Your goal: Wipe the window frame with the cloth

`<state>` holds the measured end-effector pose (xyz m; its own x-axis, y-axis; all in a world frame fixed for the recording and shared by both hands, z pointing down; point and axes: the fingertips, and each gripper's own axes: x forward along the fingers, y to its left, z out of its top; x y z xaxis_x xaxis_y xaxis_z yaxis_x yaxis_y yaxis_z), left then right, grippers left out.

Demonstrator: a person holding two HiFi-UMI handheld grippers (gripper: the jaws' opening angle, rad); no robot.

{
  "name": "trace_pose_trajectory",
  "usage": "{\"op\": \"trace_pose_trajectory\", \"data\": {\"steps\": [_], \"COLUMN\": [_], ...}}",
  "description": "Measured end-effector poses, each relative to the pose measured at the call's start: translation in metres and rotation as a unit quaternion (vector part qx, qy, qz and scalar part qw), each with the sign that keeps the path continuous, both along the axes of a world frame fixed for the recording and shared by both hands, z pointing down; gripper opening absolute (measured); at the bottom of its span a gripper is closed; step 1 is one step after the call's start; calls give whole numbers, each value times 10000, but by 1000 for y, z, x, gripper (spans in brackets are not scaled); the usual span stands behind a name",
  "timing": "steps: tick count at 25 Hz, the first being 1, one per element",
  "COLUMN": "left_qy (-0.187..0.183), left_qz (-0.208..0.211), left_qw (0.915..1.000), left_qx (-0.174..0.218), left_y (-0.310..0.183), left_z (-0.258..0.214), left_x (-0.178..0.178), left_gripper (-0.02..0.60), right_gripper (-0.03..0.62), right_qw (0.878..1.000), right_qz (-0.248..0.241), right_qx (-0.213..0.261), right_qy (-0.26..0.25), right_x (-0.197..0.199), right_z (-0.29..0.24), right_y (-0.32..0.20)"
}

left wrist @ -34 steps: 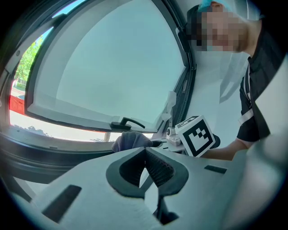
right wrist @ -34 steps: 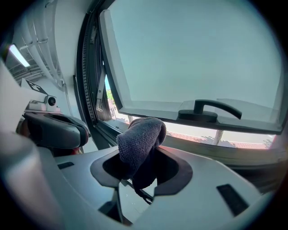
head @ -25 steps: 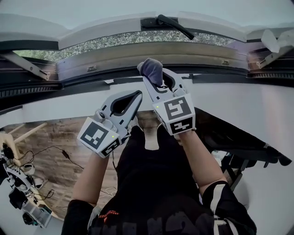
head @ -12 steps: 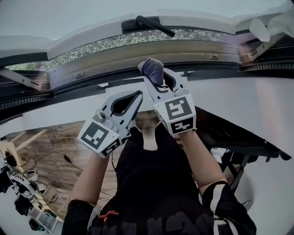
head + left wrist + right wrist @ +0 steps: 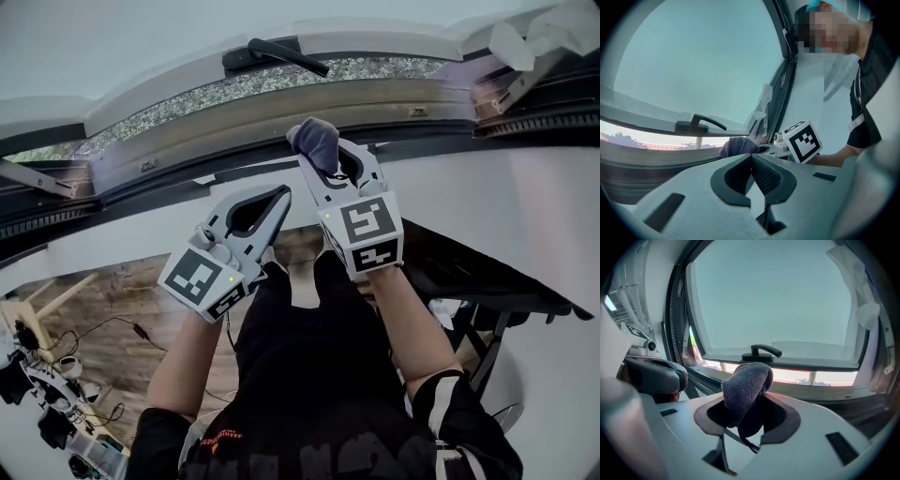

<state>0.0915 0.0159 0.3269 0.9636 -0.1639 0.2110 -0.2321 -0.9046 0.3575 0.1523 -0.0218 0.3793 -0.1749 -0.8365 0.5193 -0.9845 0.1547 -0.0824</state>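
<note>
Windows, how many do you count from where you stand?

— One, and it's the biggest thing here. The window frame [image 5: 309, 108] runs right across in front of the person, with a white sill [image 5: 487, 197] under it. One dark handle [image 5: 277, 54] sits on the sash above.

And below that?

— One person, two forearms, and wooden floor [image 5: 122, 300] down at the left. Two tools, each with one marker cube.

What are the tools doing?

— The right tool [image 5: 319, 155] is clamped on the cloth [image 5: 314, 141]. There's a single cloth, dark grey, bunched up and poking out past the tips. It's held over the sill, close to the frame, but I can't tell whether it touches. The left tool [image 5: 278, 195] is lower and to the left, over the sill, with its jaws together and nothing between them.

Does any camera give you more than the head view?

— Yes. The right gripper view shows the cloth [image 5: 746, 380] stuffed down between the jaws, with a loose end hanging into the gap, and it looks straight at the handle [image 5: 761, 351]. The left gripper view shows its own pads meeting at the tip [image 5: 751, 157]. It also catches the cloth [image 5: 737, 146] from the side, next to the right tool's cube [image 5: 802, 141]. Only the head view has both tools and the floor.
</note>
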Motion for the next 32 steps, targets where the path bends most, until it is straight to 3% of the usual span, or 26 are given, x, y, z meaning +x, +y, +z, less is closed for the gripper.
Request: {"op": "trace_pose_trajectory", "data": {"steps": [32], "left_qy": [-49], "left_qz": [710], "left_qw": [9975], "left_qx": [-14], "left_y": [31], "left_z": [4], "left_x": [100], "left_gripper": [20], "right_gripper": [155], "right_qw": [9959], "right_qz": [897], "right_qx": [84], "right_qy": [4], "right_x": [122], "right_z": [-2], "right_y": [38]}}
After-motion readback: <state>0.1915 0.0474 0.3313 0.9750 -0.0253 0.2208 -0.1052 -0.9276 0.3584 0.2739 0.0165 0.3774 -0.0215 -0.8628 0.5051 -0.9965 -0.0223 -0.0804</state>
